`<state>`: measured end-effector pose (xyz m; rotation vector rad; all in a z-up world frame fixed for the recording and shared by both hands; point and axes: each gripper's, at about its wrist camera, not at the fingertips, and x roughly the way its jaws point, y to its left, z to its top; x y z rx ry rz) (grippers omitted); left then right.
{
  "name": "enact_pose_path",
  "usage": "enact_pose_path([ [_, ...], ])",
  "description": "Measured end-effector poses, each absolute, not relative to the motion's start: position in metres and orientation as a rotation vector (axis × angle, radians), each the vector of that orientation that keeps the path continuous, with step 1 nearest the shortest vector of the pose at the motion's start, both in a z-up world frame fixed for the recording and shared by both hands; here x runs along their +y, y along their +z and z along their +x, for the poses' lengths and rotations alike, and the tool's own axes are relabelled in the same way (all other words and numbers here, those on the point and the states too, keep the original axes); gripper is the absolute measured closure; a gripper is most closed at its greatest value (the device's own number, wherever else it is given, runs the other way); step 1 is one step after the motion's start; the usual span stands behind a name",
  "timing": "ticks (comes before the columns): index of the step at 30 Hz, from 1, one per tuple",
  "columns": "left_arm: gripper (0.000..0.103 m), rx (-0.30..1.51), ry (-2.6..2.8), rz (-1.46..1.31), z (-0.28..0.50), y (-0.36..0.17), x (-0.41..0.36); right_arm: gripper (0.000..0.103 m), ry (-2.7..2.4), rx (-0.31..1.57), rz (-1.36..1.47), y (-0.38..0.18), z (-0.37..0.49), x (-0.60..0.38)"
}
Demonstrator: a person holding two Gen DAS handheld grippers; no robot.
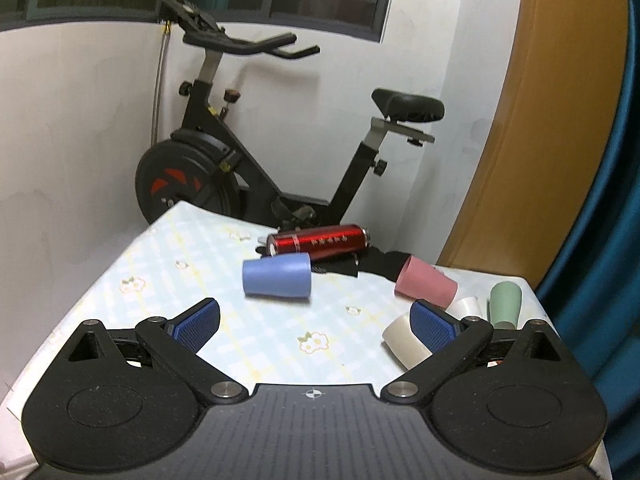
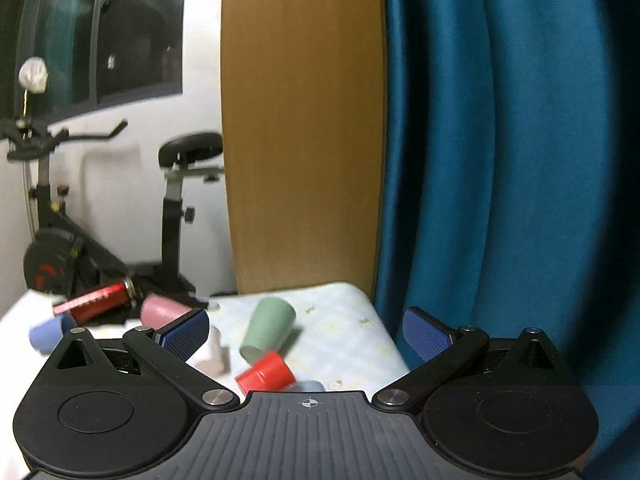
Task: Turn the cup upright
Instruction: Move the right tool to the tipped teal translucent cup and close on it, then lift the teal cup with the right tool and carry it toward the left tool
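Observation:
Several cups lie on their sides on a table with a light checked cloth (image 1: 172, 256). In the left wrist view a blue cup (image 1: 277, 276) lies ahead of my open, empty left gripper (image 1: 316, 320). A pink cup (image 1: 425, 282), a cream cup (image 1: 404, 342), a small white cup (image 1: 466, 306) and a green cup (image 1: 505, 304) lie to the right. In the right wrist view my right gripper (image 2: 306, 334) is open and empty above the green cup (image 2: 269, 334) and a red cup (image 2: 266, 372); the pink cup (image 2: 162, 311) and blue cup (image 2: 48, 334) lie left.
A red metal flask (image 1: 320, 240) lies on a black cloth (image 1: 380, 264) at the table's far edge. An exercise bike (image 1: 224, 152) stands behind the table by the white wall. A wooden panel (image 2: 300, 120) and a blue curtain (image 2: 500, 160) are to the right.

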<state>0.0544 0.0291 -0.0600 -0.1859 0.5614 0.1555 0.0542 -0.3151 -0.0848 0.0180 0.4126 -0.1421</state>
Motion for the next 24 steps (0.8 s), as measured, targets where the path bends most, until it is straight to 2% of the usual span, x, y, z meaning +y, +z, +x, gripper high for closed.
enact_pose_path([
  [8,0.002,0.645,0.149,-0.173,0.078,-0.087,0.018,0.002,-0.099,0.561,-0.059,-0.152,0.102,-0.318],
  [10,0.002,0.658,0.152,-0.17,0.082,-0.091,0.018,0.006,-0.097,0.596,-0.067,-0.168,0.114,-0.317],
  [17,0.002,0.698,0.184,-0.159,0.093,-0.101,0.017,0.008,-0.076,0.695,-0.071,-0.211,0.139,-0.32],
  [20,0.007,0.728,0.191,-0.156,0.097,-0.104,0.018,0.008,-0.09,0.715,-0.054,-0.224,0.147,-0.324],
  [24,0.007,0.754,0.196,-0.173,0.098,-0.108,0.022,0.017,-0.099,0.759,0.001,-0.237,0.157,-0.335],
])
